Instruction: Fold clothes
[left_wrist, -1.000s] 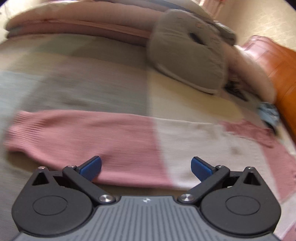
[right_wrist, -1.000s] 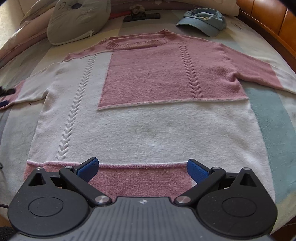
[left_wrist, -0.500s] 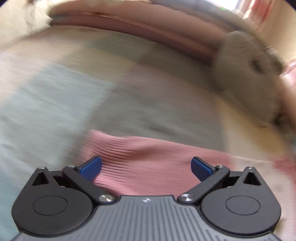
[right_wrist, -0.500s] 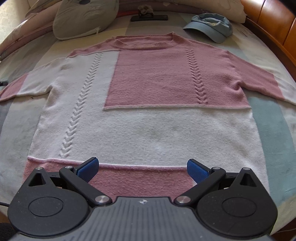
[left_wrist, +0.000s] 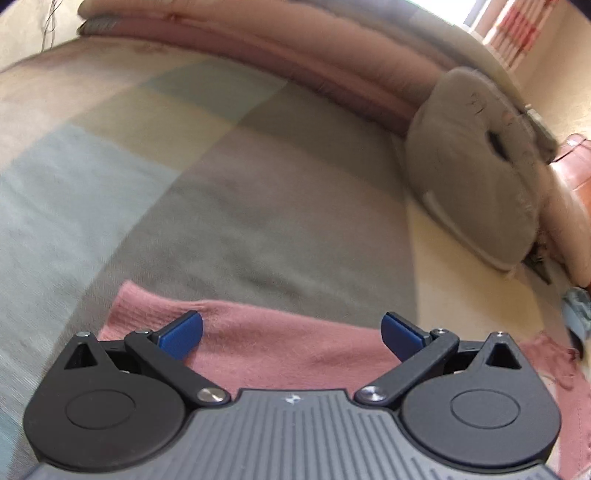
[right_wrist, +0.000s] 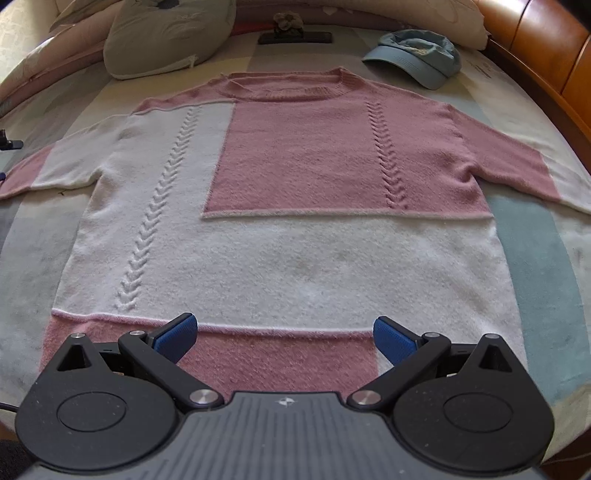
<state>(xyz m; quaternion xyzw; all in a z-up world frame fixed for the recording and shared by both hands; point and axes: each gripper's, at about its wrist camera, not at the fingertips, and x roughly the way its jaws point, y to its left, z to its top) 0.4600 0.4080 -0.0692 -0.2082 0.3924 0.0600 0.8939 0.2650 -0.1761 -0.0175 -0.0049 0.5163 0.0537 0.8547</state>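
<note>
The sweater (right_wrist: 280, 229) lies flat across the bed (right_wrist: 546, 280), and nothing stands on it, so a gripper can sweep over its body and both sleeves. Open bedcover runs along both sides and beyond the pink cuff (left_wrist: 147, 306) in the left wrist view. Toward the head of the bed the way narrows: a grey cushion (right_wrist: 166, 33), a dark flat object (right_wrist: 295, 37) and a blue cap (right_wrist: 417, 55) lie just past the collar. A wooden bed frame (right_wrist: 546, 48) bounds the right edge.

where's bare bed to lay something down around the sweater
Free: the checked bedspread beyond the pink sleeve cuff, up to the grey pillow; also the strip right of the sweater hem. Crowded: past the collar, with the blue cap, the pillow and a dark flat object.
</note>
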